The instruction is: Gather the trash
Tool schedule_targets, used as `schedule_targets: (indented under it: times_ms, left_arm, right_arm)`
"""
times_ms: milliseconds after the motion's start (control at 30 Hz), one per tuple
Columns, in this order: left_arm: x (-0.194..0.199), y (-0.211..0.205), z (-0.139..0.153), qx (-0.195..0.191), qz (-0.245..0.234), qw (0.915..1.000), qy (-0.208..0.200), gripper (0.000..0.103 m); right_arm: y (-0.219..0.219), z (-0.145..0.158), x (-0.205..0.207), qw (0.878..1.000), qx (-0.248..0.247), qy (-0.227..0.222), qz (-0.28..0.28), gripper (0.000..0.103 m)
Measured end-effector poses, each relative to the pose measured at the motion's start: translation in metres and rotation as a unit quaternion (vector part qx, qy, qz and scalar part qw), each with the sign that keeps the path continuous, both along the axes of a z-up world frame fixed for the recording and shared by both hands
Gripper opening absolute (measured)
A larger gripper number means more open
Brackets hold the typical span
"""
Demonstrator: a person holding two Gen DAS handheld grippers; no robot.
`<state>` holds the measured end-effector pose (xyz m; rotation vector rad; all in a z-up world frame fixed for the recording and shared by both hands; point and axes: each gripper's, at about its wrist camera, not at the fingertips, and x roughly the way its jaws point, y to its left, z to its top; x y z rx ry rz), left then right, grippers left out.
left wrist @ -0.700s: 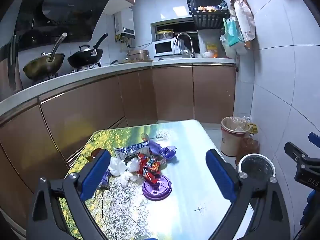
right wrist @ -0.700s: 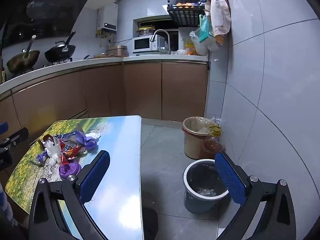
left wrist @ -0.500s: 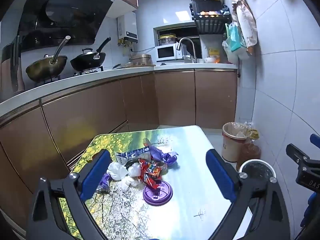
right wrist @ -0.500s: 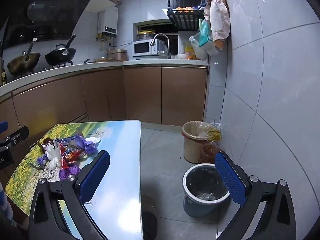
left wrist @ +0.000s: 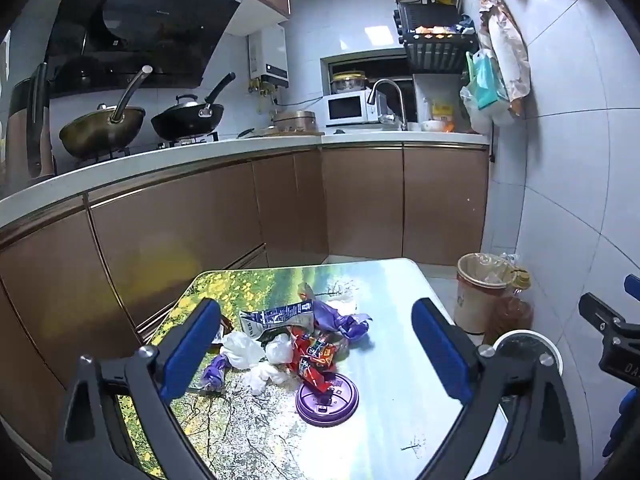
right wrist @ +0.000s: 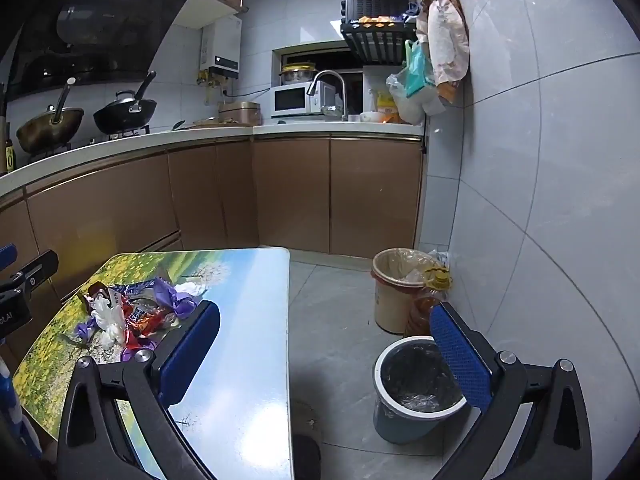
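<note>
A heap of trash lies on the small landscape-print table (left wrist: 384, 432): a purple cup lid (left wrist: 327, 399), a red snack wrapper (left wrist: 314, 356), white crumpled tissues (left wrist: 244, 351), purple wrappers (left wrist: 344, 322) and a blue-white packet (left wrist: 276, 316). The heap also shows in the right wrist view (right wrist: 132, 316). My left gripper (left wrist: 316, 350) is open and empty, above and short of the heap. My right gripper (right wrist: 326, 350) is open and empty, over the table's right edge. A blue-grey bin with a black liner (right wrist: 418, 390) stands on the floor right of the table.
A beige lined bin (right wrist: 396, 292) and an oil bottle (right wrist: 426, 304) stand by the tiled wall. Brown cabinets (left wrist: 240, 232) and a counter with woks (left wrist: 104, 128), a microwave (left wrist: 348, 109) and a sink tap run behind the table.
Both grippers have tilted or risen slightly, so the table, trash and bins sit lower in the views. Nothing on the table has moved. Both stay open.
</note>
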<state>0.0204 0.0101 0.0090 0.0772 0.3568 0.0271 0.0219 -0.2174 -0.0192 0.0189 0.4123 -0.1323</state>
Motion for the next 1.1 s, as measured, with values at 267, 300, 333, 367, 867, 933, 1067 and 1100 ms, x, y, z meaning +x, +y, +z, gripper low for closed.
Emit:
schedule_targets:
  times_ms: [267, 300, 333, 367, 867, 933, 1067, 1100]
  left_arm:
    - [0.014, 0.008, -0.002, -0.006, 0.017, 0.9998, 0.001, 0.096]
    - [0.015, 0.008, -0.001, -0.006, 0.019, 0.9998, -0.001, 0.096]
    - [0.016, 0.009, -0.001, -0.005, 0.022, 0.9997, -0.004, 0.096]
    - [0.017, 0.010, 0.000, -0.005, 0.023, 0.9997, -0.006, 0.096]
    - [0.030, 0.022, -0.005, -0.016, 0.019, 0.9997, 0.007, 0.096]
    - [0.032, 0.023, -0.005, -0.016, 0.019, 0.9997, 0.008, 0.096]
    - [0.034, 0.024, -0.006, -0.017, 0.012, 0.9997, 0.011, 0.096]
    - [0.035, 0.025, -0.007, -0.018, 0.010, 0.9997, 0.011, 0.096]
  right_arm:
    - [0.001, -0.005, 0.016, 1.000, -0.004, 0.011, -0.002, 0.103]
    - [0.002, -0.005, 0.017, 1.000, -0.004, 0.012, -0.002, 0.103]
    - [0.002, -0.005, 0.018, 1.000, -0.004, 0.012, -0.003, 0.103]
    - [0.003, -0.005, 0.020, 1.000, -0.005, 0.013, -0.004, 0.103]
    - [0.004, -0.003, 0.034, 1.000, -0.019, 0.019, -0.013, 0.103]
    - [0.004, -0.002, 0.035, 1.000, -0.020, 0.018, -0.015, 0.103]
    - [0.001, 0.002, 0.037, 0.999, -0.022, 0.014, -0.022, 0.103]
    - [0.000, 0.002, 0.037, 0.999, -0.022, 0.014, -0.024, 0.103]
